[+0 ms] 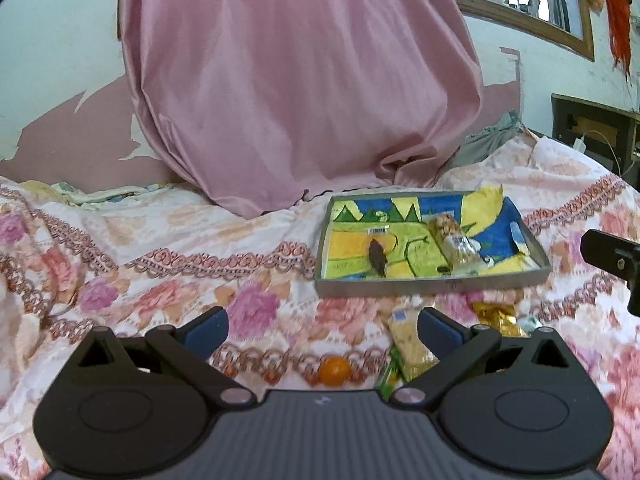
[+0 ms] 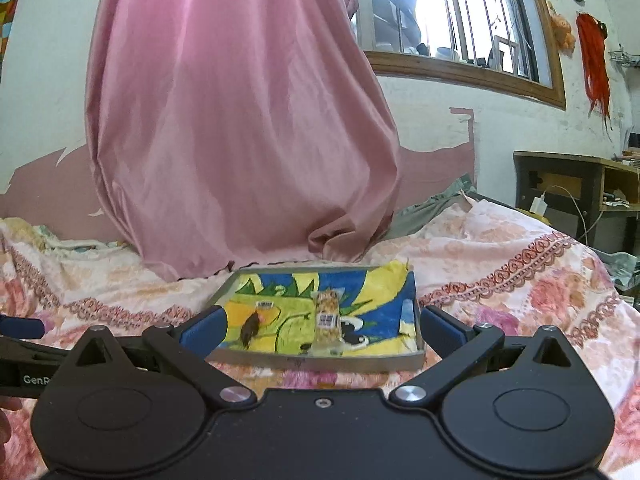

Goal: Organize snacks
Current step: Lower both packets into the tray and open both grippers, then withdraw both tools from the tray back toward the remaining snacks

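A grey tray (image 1: 432,285) with a bright painted lining lies on the flowered bedspread. In it are a clear-wrapped nut bar (image 1: 452,238) and a small dark snack (image 1: 377,258). The tray (image 2: 320,362), the bar (image 2: 328,318) and the dark snack (image 2: 250,332) also show in the right wrist view. In front of the tray lie a pale snack packet (image 1: 408,340), a gold wrapper (image 1: 498,316), a green packet (image 1: 390,376) and a small orange (image 1: 335,371). My left gripper (image 1: 323,330) is open and empty above the bed, near the loose snacks. My right gripper (image 2: 322,330) is open and empty just short of the tray.
A pink curtain (image 1: 296,80) hangs down onto the bed behind the tray. A dark wooden desk (image 2: 576,196) with a charger stands at the right. The bedspread (image 1: 160,272) is rumpled on the left. The right gripper's body (image 1: 616,264) shows at the right edge of the left wrist view.
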`<state>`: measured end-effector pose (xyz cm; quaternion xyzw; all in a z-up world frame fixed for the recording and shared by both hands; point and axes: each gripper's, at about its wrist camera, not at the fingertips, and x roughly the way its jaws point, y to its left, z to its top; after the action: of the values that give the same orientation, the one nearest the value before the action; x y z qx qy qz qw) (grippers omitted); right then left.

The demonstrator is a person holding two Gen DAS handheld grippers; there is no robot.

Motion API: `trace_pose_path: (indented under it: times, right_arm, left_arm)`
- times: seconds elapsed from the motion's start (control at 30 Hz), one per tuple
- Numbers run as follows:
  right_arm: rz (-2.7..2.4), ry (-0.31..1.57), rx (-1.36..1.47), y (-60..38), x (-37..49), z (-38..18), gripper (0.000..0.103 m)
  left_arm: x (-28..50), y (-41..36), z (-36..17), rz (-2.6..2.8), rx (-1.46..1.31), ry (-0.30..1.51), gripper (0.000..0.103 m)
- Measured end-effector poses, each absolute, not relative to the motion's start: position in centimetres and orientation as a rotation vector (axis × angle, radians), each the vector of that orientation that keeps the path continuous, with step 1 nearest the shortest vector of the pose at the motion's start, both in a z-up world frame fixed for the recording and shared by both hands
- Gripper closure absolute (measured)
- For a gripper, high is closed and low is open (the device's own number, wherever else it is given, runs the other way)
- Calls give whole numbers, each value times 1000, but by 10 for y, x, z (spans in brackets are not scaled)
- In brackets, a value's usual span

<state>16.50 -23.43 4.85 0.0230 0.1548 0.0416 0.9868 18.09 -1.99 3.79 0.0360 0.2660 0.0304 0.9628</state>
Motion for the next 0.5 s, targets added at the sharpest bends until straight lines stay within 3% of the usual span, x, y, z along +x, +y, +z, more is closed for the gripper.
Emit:
trace_pose_path:
  times: [0.5]
  right_arm:
    - [45,374,44,-226,86,31,1]
  left_arm:
    - [119,-16,17,47,72,589,1]
